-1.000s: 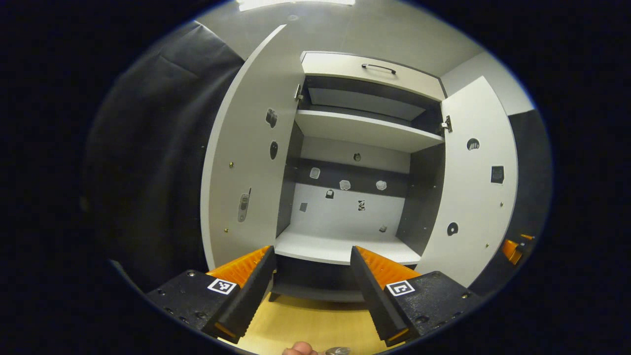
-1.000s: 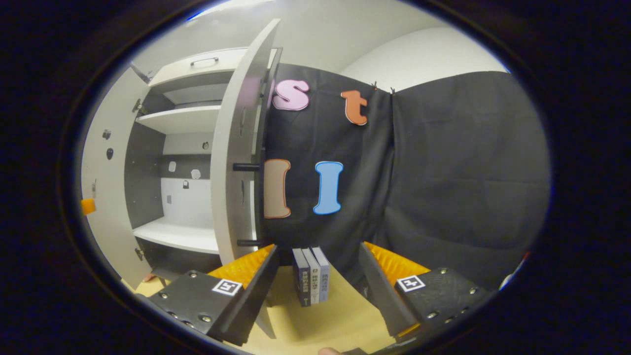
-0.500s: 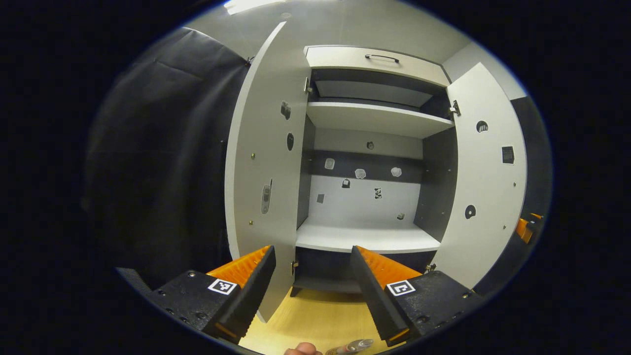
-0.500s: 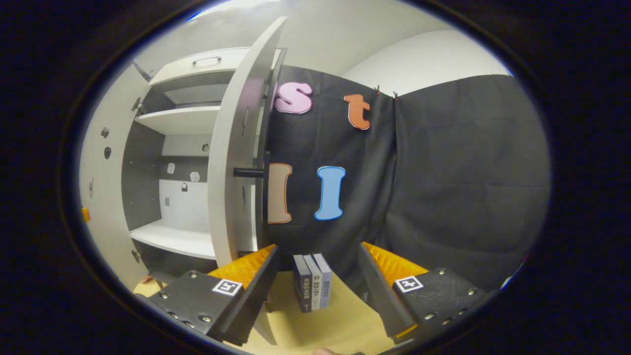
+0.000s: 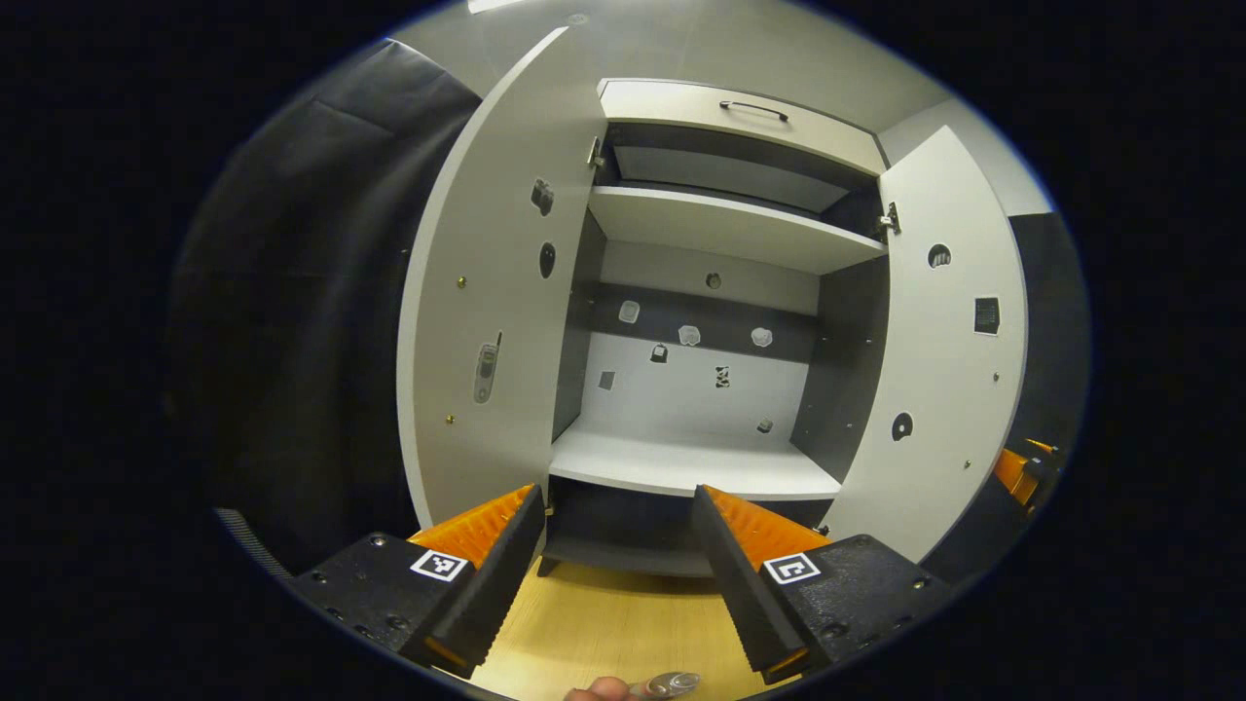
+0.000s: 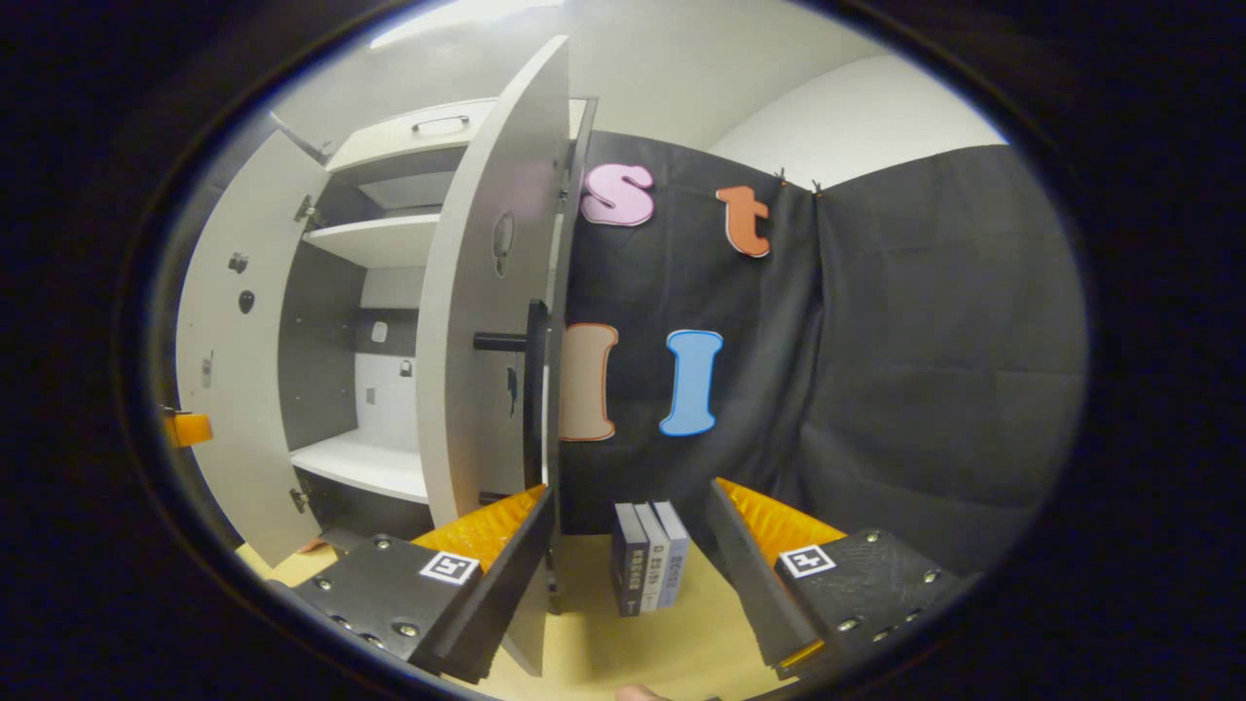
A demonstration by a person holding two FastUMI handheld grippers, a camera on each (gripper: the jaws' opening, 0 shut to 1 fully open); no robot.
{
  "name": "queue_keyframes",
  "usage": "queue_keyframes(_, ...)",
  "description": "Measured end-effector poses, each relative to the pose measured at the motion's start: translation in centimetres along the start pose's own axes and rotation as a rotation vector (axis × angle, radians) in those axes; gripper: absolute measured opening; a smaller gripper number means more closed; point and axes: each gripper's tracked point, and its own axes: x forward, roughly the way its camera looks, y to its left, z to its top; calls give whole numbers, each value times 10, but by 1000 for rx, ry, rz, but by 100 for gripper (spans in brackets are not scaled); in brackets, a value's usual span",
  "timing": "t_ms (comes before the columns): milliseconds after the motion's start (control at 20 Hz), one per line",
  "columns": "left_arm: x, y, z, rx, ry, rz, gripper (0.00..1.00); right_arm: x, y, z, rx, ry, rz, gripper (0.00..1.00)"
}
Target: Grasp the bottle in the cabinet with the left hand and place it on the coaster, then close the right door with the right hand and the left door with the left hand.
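Cabinet doors wide, both hand-held grippers' jaws apart, right door edge-on beside right hand-held gripper.

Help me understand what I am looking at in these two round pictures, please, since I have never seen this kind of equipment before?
A person carries two hand-held grippers, each with a fisheye camera looking along its own two orange-and-black fingers. In the left gripper view, the left gripper is open and empty, facing a cabinet whose two doors stand open. In the right gripper view, the right gripper is open too, close to the right door and its black handle. Three books stand on the wooden table beyond it.
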Motion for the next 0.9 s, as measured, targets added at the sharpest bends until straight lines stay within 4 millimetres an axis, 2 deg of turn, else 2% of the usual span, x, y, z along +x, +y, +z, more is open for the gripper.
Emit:
queue_keyframes(50, 1, -2, 1, 3, -1, -6, 95, -1, 11, 1, 5, 1, 28, 96)
queue_keyframes(150, 2, -5, 1, 11, -2, -11, 95, -1, 36, 0, 17, 4, 90, 96)
queue_keyframes(350, -5, 4, 4, 29, -8, 8, 95, 3, 96, -4, 9, 19, 231, 96)
queue_keyframes(500, -13, 28, 0, 51, 3, 66, 95, -2, 158, -12, 4, 49, 390, 97)
queue_keyframes(600, -23, 47, 2, 68, 0, 118, 95, -6, 189, -11, -27, 34, 453, 97)
queue_keyframes(700, -31, 64, 4, 76, -2, 168, 95, -13, 215, -8, -54, 12, 508, 97)
queue_keyframes(750, -35, 75, 3, 77, -1, 188, 95, -17, 225, -7, -59, 5, 531, 94)
queue_keyframes(800, -38, 82, 2, 75, 0, 205, 95, -20, 232, -7, -60, 3, 552, 94)
queue_keyframes(850, -40, 89, 2, 73, 3, 224, 95, -22, 238, -8, -57, 5, 569, 100)
queue_keyframes(900, -42, 95, 0, 69, 6, 240, 95, -25, 245, -9, -52, 9, 584, 97)
